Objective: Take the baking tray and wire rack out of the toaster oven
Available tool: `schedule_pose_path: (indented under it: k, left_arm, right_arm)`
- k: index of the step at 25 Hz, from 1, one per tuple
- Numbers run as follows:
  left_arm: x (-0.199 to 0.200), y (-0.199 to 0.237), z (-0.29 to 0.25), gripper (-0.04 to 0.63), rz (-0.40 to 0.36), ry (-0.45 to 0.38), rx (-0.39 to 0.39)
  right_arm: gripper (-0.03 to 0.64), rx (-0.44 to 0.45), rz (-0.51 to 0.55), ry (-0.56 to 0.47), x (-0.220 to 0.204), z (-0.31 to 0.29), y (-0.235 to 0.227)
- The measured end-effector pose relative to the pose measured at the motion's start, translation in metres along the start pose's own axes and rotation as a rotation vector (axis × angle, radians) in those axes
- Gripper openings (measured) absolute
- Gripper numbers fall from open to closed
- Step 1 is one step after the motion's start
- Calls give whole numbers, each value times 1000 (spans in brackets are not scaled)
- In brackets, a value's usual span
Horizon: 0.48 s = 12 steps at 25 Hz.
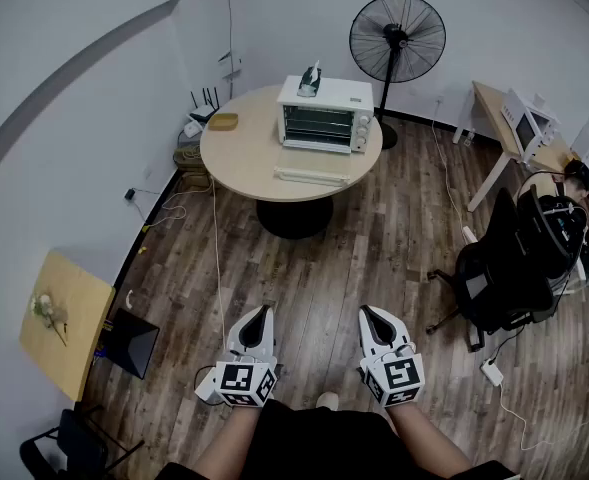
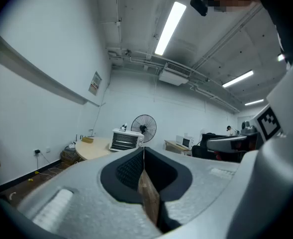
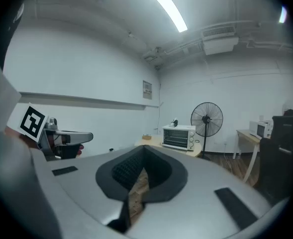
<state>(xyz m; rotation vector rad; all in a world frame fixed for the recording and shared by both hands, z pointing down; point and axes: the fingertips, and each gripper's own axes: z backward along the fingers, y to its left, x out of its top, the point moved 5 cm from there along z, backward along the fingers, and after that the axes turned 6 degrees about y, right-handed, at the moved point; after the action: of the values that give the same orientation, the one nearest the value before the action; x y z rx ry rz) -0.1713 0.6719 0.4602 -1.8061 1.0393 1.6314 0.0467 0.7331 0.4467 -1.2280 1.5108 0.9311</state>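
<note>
A: Claw state?

B: Left claw (image 1: pixel 263 310) pressed together, nothing in it. Right claw (image 1: pixel 368 311) same, tips meeting, empty. Both sit low centre of the head view, over the floor (image 1: pixel 374 238).

A: Task things?

B: Toaster oven (image 1: pixel 324 115) is upper centre, on the round bench (image 1: pixel 239 158), well apart from both claws. Bars show through its front. The baking tray and wire rack are probably inside, but I can't pick either out from here.

A: Risks, quick.

B: First, a white cable (image 1: pixel 217 258) runs down the floor from the bench toward the left claw. Walking in could snag it, I'd guess. The office chair (image 1: pixel 504 268) at right centre narrows that side too.

A: At the oven?

B: Both claws need to spread before grabbing anything. Arriving pinched just pokes the front. The oven looks light, so a one-claw pull may drag it along the bench rather than work the door. Brace it with the other claw.

A: Anything else?

B: A small object (image 1: pixel 310 80) sits on top of the oven, and a jolt could tip it off. Also a flat pale thing (image 1: pixel 314 176) lies on the bench just in front of the oven. Can't tell what it is, but it takes up the likely set-down spot.

A: Fan?

B: The fan (image 1: pixel 397 38) stands behind the bench, out of the way.
</note>
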Motion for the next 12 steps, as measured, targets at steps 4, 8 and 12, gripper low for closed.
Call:
schedule_pose_path:
  k: [4,8,12]
  left_arm:
    - [1,-15,-9,20,-5,-9,-6]
    - [-2,-29,-15,20,-8,-13,-6]
    - [-6,-39,-19,20,-17,2,-2]
  right_arm:
    - [0,-2,-12,-4,-5,4,-14]
    - [0,-20,-14,-31,-11,16,-31]
    - [0,-30,-16,-37,-19,25,-42]
